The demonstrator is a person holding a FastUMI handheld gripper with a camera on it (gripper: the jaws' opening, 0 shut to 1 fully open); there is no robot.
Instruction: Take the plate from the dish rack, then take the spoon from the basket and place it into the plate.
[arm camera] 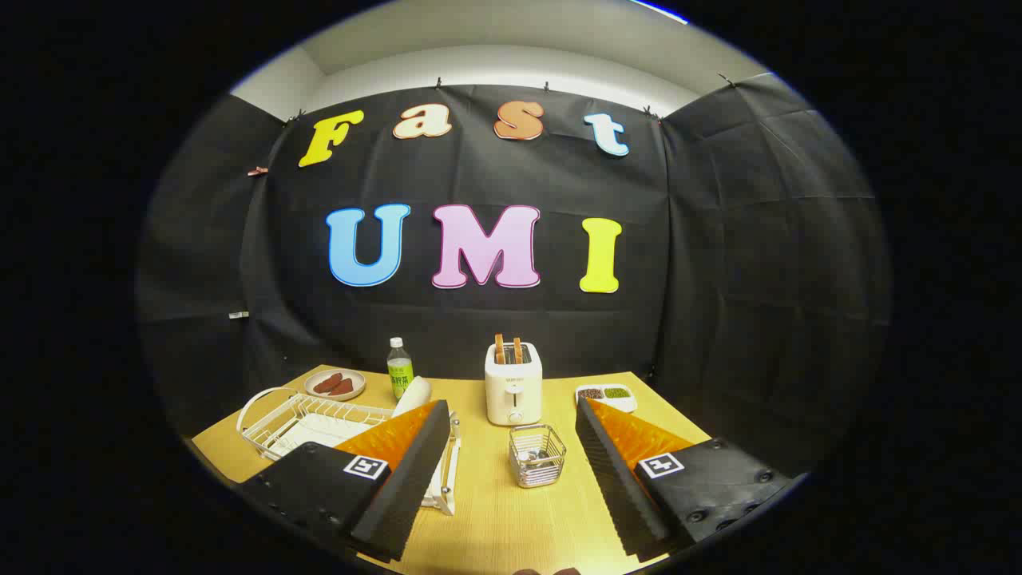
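The gripper hangs over the tabletop with its fingers spread wide, gripping nothing. Between them, just ahead, stands the wire basket with the spoon inside. The white dish rack lies partly behind the left finger, a plate standing in it. Beyond are a toaster holding two slices, a bottle and a dish of red pieces.

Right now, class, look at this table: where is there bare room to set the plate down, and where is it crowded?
Bare tabletop lies between the open gripper fingers, in front of the wire basket. A narrower strip runs between the dish rack and the basket. Crowded: the back row, with a small plate, bottle, toaster and divided dish.
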